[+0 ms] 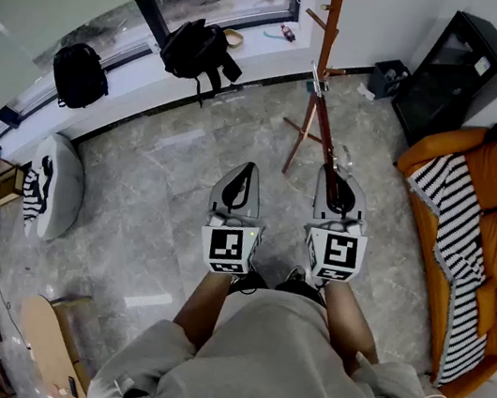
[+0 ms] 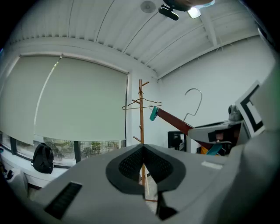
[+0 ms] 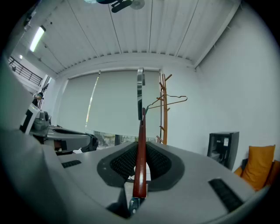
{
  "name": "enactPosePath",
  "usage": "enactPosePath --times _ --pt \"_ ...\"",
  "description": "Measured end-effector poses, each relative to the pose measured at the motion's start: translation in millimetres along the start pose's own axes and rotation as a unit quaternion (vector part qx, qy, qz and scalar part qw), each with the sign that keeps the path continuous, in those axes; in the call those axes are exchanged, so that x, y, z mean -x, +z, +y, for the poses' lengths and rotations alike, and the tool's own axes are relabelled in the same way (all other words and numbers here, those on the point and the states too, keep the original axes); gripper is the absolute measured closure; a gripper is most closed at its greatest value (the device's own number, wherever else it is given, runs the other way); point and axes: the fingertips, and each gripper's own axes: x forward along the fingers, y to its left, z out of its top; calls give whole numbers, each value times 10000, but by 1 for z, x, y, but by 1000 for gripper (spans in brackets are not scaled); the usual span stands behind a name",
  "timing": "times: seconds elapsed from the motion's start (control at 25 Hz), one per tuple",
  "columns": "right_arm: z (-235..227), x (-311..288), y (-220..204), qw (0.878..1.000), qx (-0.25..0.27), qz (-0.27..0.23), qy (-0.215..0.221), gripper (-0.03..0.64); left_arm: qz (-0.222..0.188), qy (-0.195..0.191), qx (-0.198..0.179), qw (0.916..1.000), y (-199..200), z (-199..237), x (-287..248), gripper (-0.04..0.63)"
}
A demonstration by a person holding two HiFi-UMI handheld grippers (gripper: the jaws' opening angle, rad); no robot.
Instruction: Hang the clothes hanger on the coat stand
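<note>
Clothes hanger [image 3: 139,175] runs partly hidden inside right gripper [image 3: 140,153].

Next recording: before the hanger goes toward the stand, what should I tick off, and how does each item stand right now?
1. Right gripper grips the red-brown wooden hanger: ok, jaws clamped on its bar.
2. Left gripper free: ok, jaws together, nothing between them.
3. Hanger's metal hook free: ok, it touches nothing.
4. Tall wooden coat stand upright ahead: ok.
5. Bare peg available: ok; a thin wire hanger occupies one, the top pegs are bare.
6. Hook turned toward a peg: cannot tell.
</note>
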Motion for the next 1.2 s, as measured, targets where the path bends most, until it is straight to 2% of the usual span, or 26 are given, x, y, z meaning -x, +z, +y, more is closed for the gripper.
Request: enactPosePath --times 0.48,0.96,1.2 --pt "26 -12 -8 9996 -14 111 259 565 59 14 102 9999 -11 24 6 587" --pt "97 -62 -8 9991 176 186 348 565 104 66 157 9998 -26 112 27 586" --pt "110 -88 -8 9993 173 212 251 565 171 57 242 9995 -34 145 26 586"
